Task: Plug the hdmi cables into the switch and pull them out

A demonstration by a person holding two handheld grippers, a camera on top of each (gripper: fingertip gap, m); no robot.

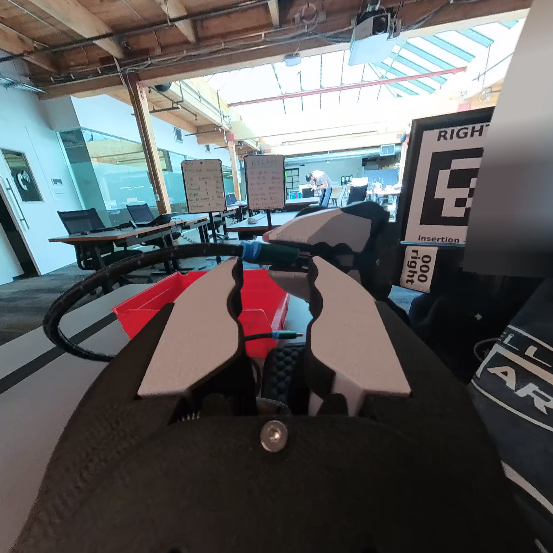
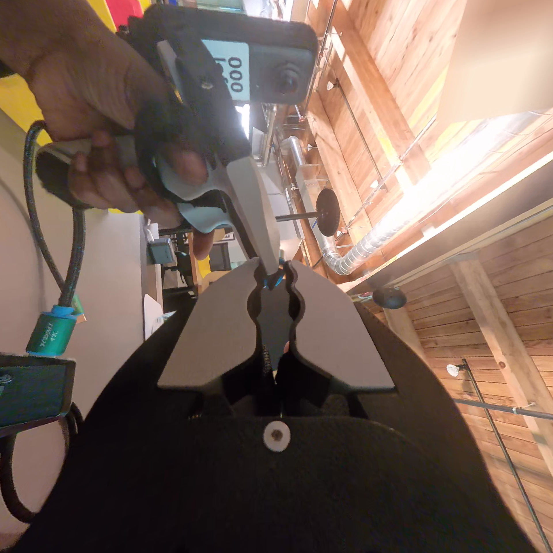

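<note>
Left gripper (image 1: 273, 269) level over the desk (image 1: 36, 389), jaws spread, empty. Right gripper (image 1: 287, 254) crosses just ahead of it, rolled sideways, jaws pinching a green plug (image 1: 269, 253); its black cable (image 1: 89, 284) loops down left. Second plug (image 2: 54, 332) sits in the switch (image 2: 33, 389). Red bin (image 1: 209, 296) beyond. Hand (image 2: 89, 98) grips left handle.

Left wrist level; right wrist apparently rolled sideways, ceilingward.
</note>
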